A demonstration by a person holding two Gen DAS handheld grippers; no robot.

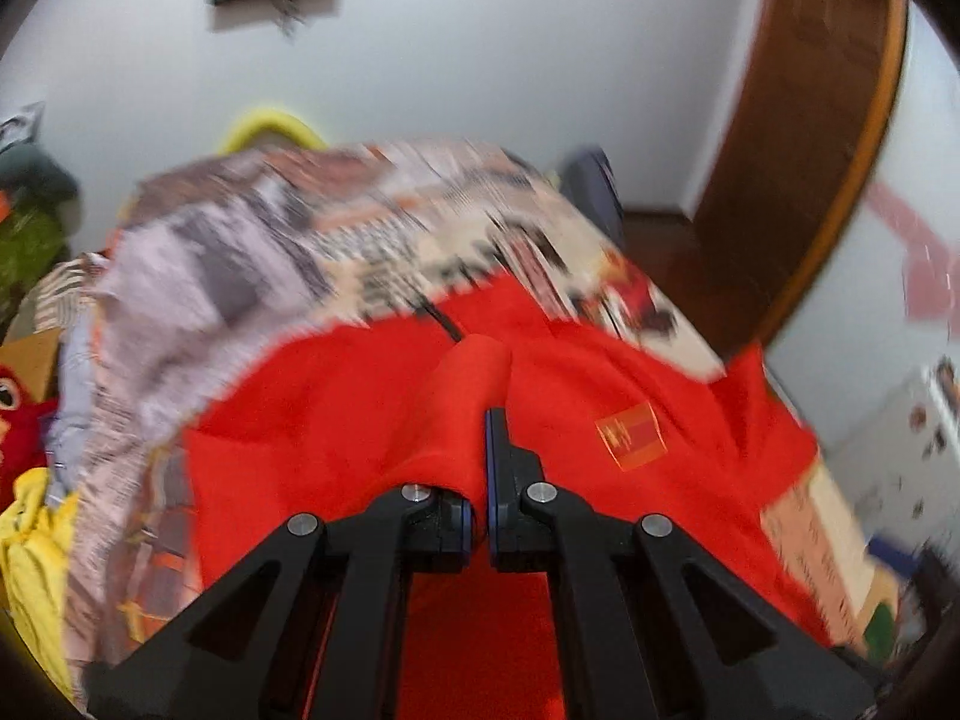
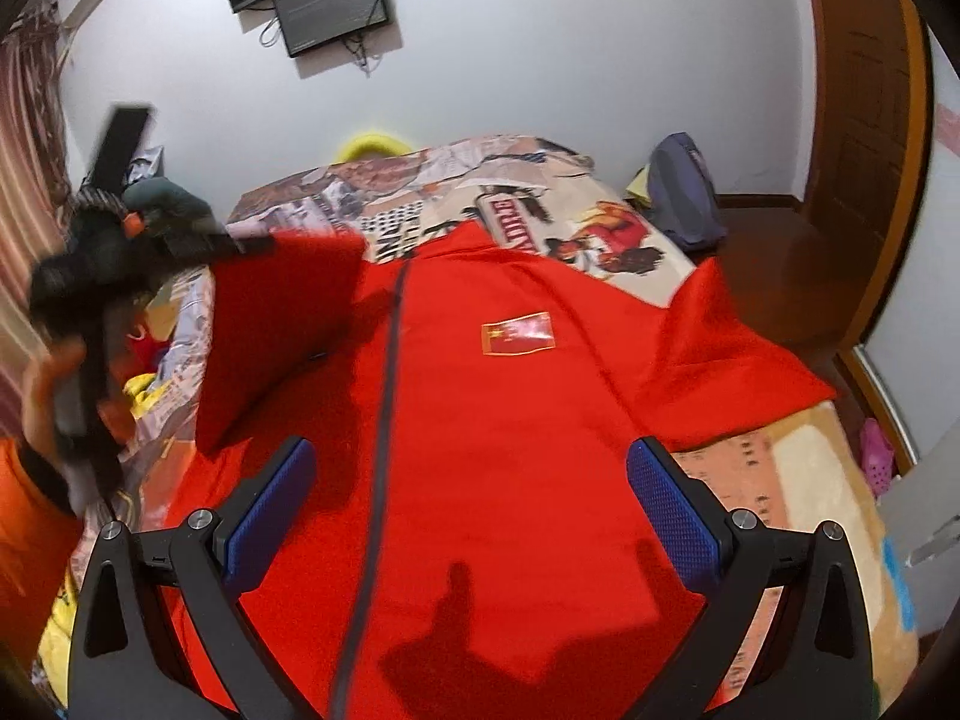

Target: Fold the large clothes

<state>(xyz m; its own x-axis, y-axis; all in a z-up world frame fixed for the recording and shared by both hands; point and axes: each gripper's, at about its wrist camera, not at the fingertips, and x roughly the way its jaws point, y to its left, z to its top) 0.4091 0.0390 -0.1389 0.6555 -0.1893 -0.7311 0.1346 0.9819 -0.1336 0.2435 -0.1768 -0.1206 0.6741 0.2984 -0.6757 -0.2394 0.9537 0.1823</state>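
- We see a bright red zip-front jacket (image 2: 480, 420) with a small flag patch (image 2: 517, 333) spread across the centre of a bed (image 2: 780, 480) with a comic-print cover.
- Our left gripper (image 1: 480, 450) is clamped tight on a fold of the jacket's red cloth, low in the middle of the left wrist view; the right wrist view shows it at the upper left, lifting a red sleeve (image 2: 282, 330).
- Our right gripper (image 2: 474, 504) hangs wide open above the jacket's lower part, holding nothing.
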